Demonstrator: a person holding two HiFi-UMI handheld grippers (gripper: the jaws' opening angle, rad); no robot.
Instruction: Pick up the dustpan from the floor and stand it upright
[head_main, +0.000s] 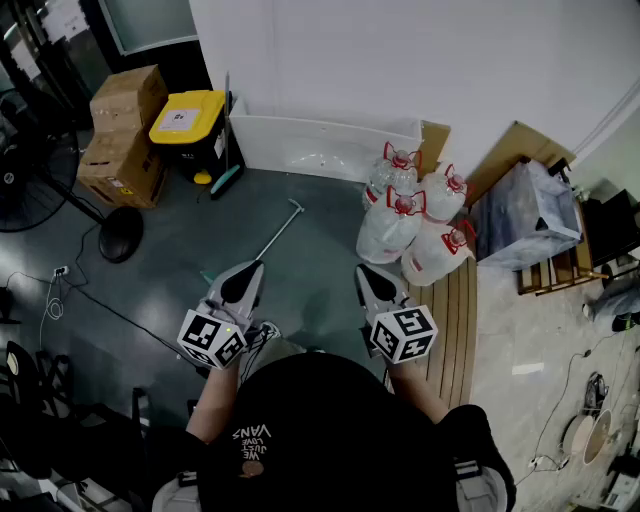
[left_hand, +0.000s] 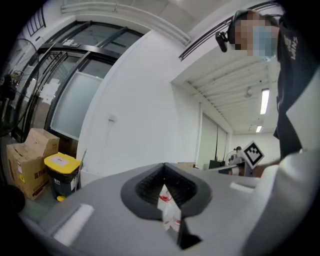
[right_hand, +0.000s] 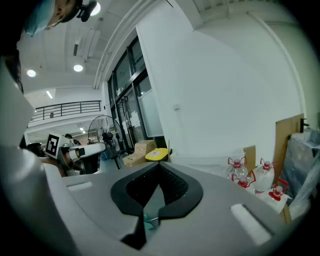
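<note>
The dustpan lies flat on the dark floor. Its long metal handle (head_main: 277, 233) runs from near the white tub back toward me, and a teal end (head_main: 206, 277) shows beside my left gripper; the pan itself is hidden under that gripper. My left gripper (head_main: 252, 270) (left_hand: 163, 167) hovers over the handle's near end, shut and empty. My right gripper (head_main: 366, 272) (right_hand: 160, 168) is held level with it to the right, also shut with nothing in it. A sliver of teal (right_hand: 148, 220) shows through its jaw gap.
Several big water jugs (head_main: 410, 215) stand just right of the handle. A white tub (head_main: 330, 146), a yellow-lidded bin (head_main: 187, 120) and cardboard boxes (head_main: 125, 135) line the back wall. A fan base (head_main: 120, 235) and cables lie left; wooden planks (head_main: 455, 320) lie right.
</note>
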